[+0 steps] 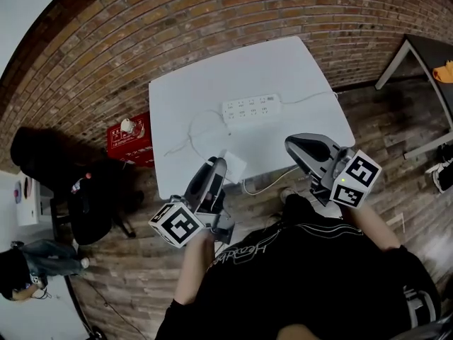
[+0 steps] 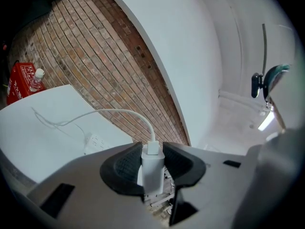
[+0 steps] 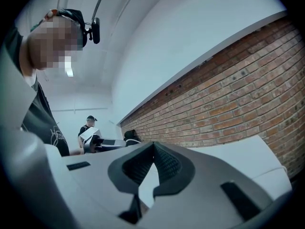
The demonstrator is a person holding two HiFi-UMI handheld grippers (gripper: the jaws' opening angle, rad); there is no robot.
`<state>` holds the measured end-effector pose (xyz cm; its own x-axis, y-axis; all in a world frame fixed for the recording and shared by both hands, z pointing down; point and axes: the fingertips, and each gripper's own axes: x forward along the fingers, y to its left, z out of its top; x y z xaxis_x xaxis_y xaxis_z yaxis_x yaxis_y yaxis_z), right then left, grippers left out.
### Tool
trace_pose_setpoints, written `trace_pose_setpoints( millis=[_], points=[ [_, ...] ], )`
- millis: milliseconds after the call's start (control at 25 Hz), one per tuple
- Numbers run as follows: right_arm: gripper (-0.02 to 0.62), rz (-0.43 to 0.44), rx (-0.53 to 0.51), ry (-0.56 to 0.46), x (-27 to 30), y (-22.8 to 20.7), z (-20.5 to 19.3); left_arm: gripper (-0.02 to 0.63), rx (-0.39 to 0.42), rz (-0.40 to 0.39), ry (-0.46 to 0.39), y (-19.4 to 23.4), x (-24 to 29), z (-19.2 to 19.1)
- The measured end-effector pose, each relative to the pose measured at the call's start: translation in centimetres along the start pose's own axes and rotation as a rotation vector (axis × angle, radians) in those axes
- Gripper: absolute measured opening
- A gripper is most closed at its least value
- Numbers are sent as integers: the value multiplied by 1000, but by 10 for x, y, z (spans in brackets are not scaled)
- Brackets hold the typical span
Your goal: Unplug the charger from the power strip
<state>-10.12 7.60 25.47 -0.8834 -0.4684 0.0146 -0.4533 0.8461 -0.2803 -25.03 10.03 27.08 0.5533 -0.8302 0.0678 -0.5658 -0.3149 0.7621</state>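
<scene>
1. Over the near edge of the white worktop (image 1: 283,69), the left tool (image 2: 153,152) is squeezing the white charger (image 2: 152,171) between its jaws.
2. The charger is sitting apart from the power strip (image 1: 251,108), not plugged in.
3. Its white cable (image 2: 119,112) is curving down toward the worktop.
4. The right tool (image 3: 151,159) is hovering clenched tight, holding nothing.

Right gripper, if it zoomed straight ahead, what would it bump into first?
Likely nothing near: the shut right gripper points level over the white square table, so the way looks free until the red brick wall. How high it rides is unclear.
</scene>
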Motion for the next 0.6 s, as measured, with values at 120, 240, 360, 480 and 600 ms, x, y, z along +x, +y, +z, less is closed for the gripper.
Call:
trace_pose_setpoints(
  millis=[120, 240, 360, 480, 600],
  points=[
    [-3, 2, 8, 10, 4, 1, -2, 134, -9, 10, 3, 4, -2, 0],
    [-3, 9, 3, 19, 10, 4, -3, 134, -13, 21, 3, 8, -4, 2],
    [-3, 16, -8, 26, 12, 6, -2, 135, -12, 20, -1, 8, -5, 3],
    [-3, 19, -8, 25, 15, 7, -1, 135, -14, 14, -7, 7, -6, 7],
    [-3, 20, -5, 20, 18, 9, 2, 135, -26, 8, -12, 8, -7, 11]
  ],
)
